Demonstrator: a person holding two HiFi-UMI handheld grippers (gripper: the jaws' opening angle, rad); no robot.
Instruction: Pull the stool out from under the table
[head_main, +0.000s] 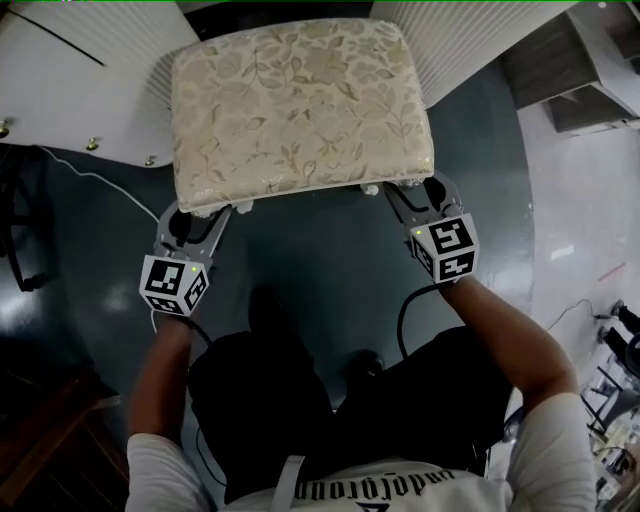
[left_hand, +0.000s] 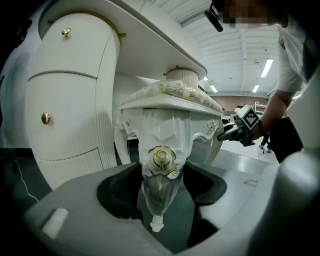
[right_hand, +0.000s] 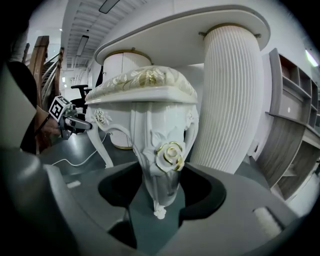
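Nearest, at mid-frame, the black left gripper (head_main: 205, 218) and right gripper (head_main: 412, 200) each pinch one carved white front leg (left_hand: 161, 145). The white curved table (head_main: 80, 70) spans the top. The cream floral-cushioned stool (head_main: 300, 100) stands upper centre.

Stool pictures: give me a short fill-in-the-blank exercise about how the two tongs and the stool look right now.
1. The left tongs and the right tongs are each closed on a ___ of the stool.
2. The carved rose between the left tongs is edged in ___.
3. The fluted pedestal behind the stool is coloured ___.
Missing words: leg; gold; white.
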